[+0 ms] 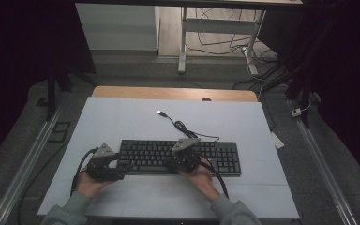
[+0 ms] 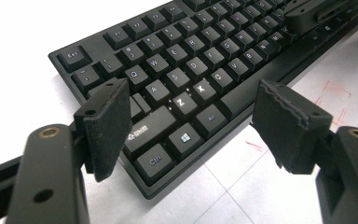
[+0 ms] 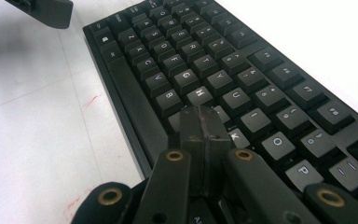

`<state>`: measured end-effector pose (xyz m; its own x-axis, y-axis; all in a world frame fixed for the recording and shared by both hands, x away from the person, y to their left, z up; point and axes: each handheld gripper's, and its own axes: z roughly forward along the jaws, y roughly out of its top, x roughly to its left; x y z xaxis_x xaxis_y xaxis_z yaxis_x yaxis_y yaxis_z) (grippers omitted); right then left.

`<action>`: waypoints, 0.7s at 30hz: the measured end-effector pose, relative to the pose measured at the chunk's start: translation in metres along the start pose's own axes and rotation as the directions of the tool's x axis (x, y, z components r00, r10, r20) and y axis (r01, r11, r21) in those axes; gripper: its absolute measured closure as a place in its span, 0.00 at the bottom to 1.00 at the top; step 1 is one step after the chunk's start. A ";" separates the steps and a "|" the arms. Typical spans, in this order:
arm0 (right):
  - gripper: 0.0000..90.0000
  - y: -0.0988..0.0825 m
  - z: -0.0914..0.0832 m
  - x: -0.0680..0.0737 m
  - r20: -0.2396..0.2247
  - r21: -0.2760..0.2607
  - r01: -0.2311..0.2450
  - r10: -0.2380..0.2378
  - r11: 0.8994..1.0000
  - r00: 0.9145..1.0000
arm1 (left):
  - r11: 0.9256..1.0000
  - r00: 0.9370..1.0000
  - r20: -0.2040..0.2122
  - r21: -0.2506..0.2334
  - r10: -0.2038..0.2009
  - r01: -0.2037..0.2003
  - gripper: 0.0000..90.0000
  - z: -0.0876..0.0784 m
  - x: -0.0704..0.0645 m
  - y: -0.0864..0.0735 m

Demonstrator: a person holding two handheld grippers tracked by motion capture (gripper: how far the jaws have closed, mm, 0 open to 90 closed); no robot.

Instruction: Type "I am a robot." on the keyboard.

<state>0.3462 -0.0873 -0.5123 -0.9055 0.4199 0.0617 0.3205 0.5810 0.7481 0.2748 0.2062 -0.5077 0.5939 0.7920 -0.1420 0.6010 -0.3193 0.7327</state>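
Lying flat across the near half of a white table [image 1: 122,117], a black full-size keyboard [image 1: 225,157] anchors the scene, its long edge running parallel to the table's near edge. Its black cable [image 1: 180,125] snakes away from the keyboard's far edge toward the middle of the table and ends in a loose USB plug [image 1: 160,112] lying apart from anything else. The keys are dark with pale legends; in the left gripper view the Z and X legends glow brighter than those around them, and Esc, Shift, Ctrl and Alt can be read at the keyboard's left end. A person's two hands come in from the near side of the keyboard. The left gripper [image 1: 104,165] sits at the keyboard's left end, its padded jaws spread wide apart on either side of that near corner, one over the left edge keys, the other beyond the front edge above the table. The right gripper [image 1: 185,157] is over the middle of the keyboard, its jaws pressed together with nothing between them, tips down at the keys near H and K; whether they touch a key cannot be told. Faint red marks show on the table just in front of the keyboard.
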 end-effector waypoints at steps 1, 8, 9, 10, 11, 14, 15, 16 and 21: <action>1.00 0.000 0.001 0.000 0.001 0.001 0.002 -0.002 1.000 1.000 | 1.000 1.000 0.000 0.000 0.000 0.000 0.31 0.000 0.000 0.000; 1.00 0.002 0.006 0.001 0.010 0.008 0.012 -0.012 1.000 1.000 | 1.000 1.000 0.000 -0.002 -0.002 0.002 0.31 0.000 0.001 0.000; 1.00 0.001 0.007 0.001 0.011 0.009 0.015 -0.015 1.000 1.000 | 1.000 1.000 0.000 -0.002 -0.003 0.003 0.31 0.000 0.001 0.000; 1.00 0.001 0.007 0.001 0.012 0.012 0.017 -0.017 1.000 1.000 | 1.000 1.000 0.000 -0.002 -0.002 0.002 0.31 0.000 0.001 0.000; 1.00 0.001 0.008 0.001 0.013 0.014 0.016 -0.016 1.000 1.000 | 1.000 1.000 -0.001 -0.002 -0.003 0.003 0.31 0.000 0.001 0.000; 1.00 0.001 0.009 0.001 0.016 0.018 0.020 -0.020 1.000 1.000 | 1.000 1.000 -0.002 0.000 0.000 0.000 0.31 0.000 0.001 -0.001; 1.00 0.001 0.009 0.001 0.016 0.017 0.021 -0.022 1.000 1.000 | 1.000 1.000 -0.003 -0.001 0.000 0.000 0.31 0.000 0.001 -0.001; 1.00 0.001 0.009 0.001 0.017 0.018 0.022 -0.023 1.000 1.000 | 1.000 1.000 -0.003 -0.001 -0.001 0.001 0.31 0.000 0.001 -0.001; 1.00 0.000 0.010 0.001 0.018 0.023 0.025 -0.025 0.999 1.000 | 1.000 1.000 -0.003 0.000 0.000 0.000 0.31 0.000 0.001 -0.001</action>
<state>0.3479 -0.0799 -0.5182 -0.9079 0.4181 0.0308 0.3044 0.6070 0.7341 0.2749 0.2074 -0.5083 0.5919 0.7937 -0.1403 0.6014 -0.3190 0.7325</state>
